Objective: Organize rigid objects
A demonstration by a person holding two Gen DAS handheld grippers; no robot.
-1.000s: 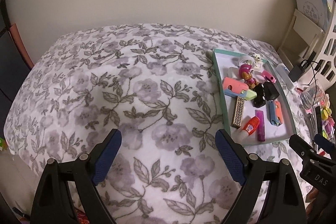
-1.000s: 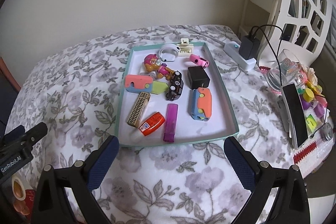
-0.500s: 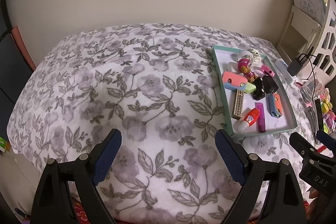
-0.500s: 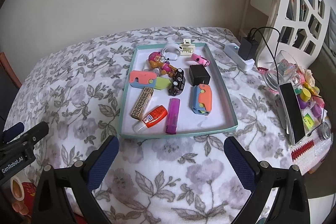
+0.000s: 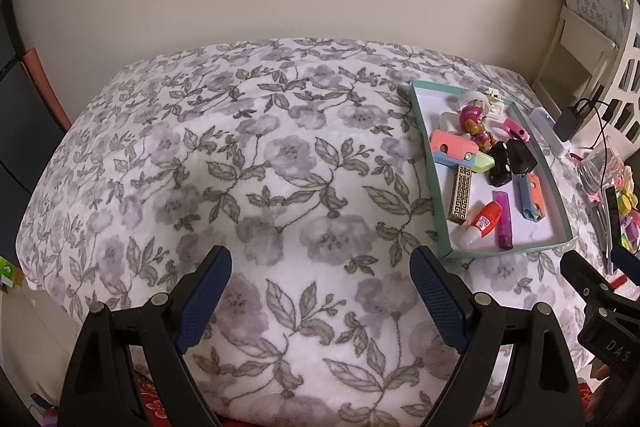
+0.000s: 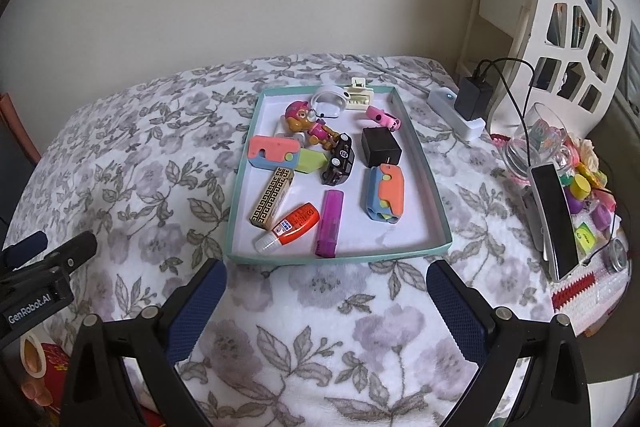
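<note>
A teal-rimmed tray (image 6: 424, 163) lies on the floral blanket and holds several small things: a pink toy dog (image 6: 308, 125), a black toy car (image 6: 340, 159), a black charger (image 6: 380, 147), a purple lighter (image 6: 330, 223), a red-and-white bottle (image 6: 292, 227), a patterned gold box (image 6: 272, 197). The tray also shows at the right of the left wrist view (image 5: 558, 199). My right gripper (image 6: 326, 285) is open and empty, just short of the tray's near edge. My left gripper (image 5: 320, 275) is open and empty over bare blanket, left of the tray.
Right of the tray stand a white power strip with a black plug (image 6: 464, 107), a glass jar (image 6: 536, 143), a phone (image 6: 556, 219) and small colourful bits. A white shelf (image 6: 568, 7) rises at the back right. The blanket (image 5: 240, 167) drops off at left and front.
Both grippers have drawn back and up from the tray, so the tray looks smaller and farther. Both stay open. Nothing in the tray has moved.
</note>
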